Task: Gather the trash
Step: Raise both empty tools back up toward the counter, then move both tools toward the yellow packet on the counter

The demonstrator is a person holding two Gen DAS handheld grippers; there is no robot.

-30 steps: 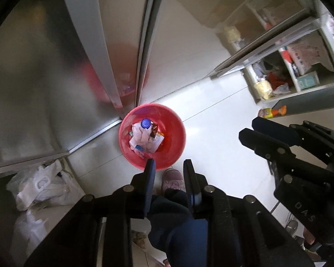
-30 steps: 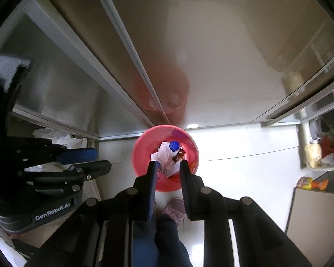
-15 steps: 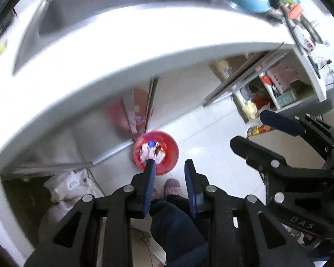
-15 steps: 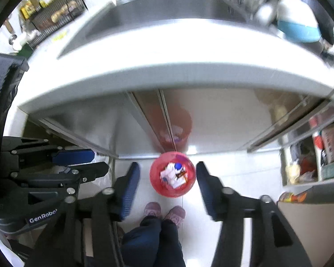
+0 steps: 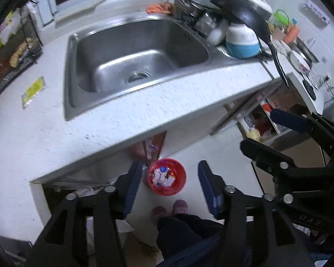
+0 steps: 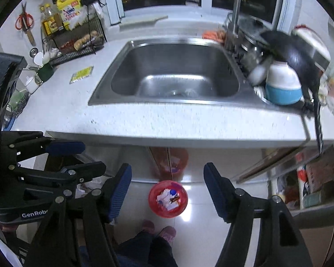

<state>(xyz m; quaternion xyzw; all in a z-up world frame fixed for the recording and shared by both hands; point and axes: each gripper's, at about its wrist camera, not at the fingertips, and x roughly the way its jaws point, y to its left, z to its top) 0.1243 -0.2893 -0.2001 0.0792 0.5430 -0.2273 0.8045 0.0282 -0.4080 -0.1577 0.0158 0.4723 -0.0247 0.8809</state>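
A red trash bin [image 5: 167,179] stands on the floor below the counter, holding crumpled paper, a wrapper and a blue-capped bottle; it also shows in the right wrist view [image 6: 168,198]. A yellow wrapper [image 5: 33,91] lies flat on the white counter left of the sink, also in the right wrist view [image 6: 81,74]. My left gripper [image 5: 169,185] is open and empty, high above the bin. My right gripper [image 6: 167,190] is open and empty, also above the bin. Each gripper shows at the edge of the other's view.
A steel sink [image 5: 135,57] is set in the counter [image 6: 167,120]. Stacked pots, a black pan [image 6: 296,57] and a blue-and-white bowl [image 5: 242,41] crowd its right side. A wire rack [image 6: 78,42] with bottles stands at the left. An open cupboard [image 6: 311,182] is at the lower right.
Both grippers have risen from near the bin to above counter height. Both have opened wide, the right first. The sink and counter have come into view.
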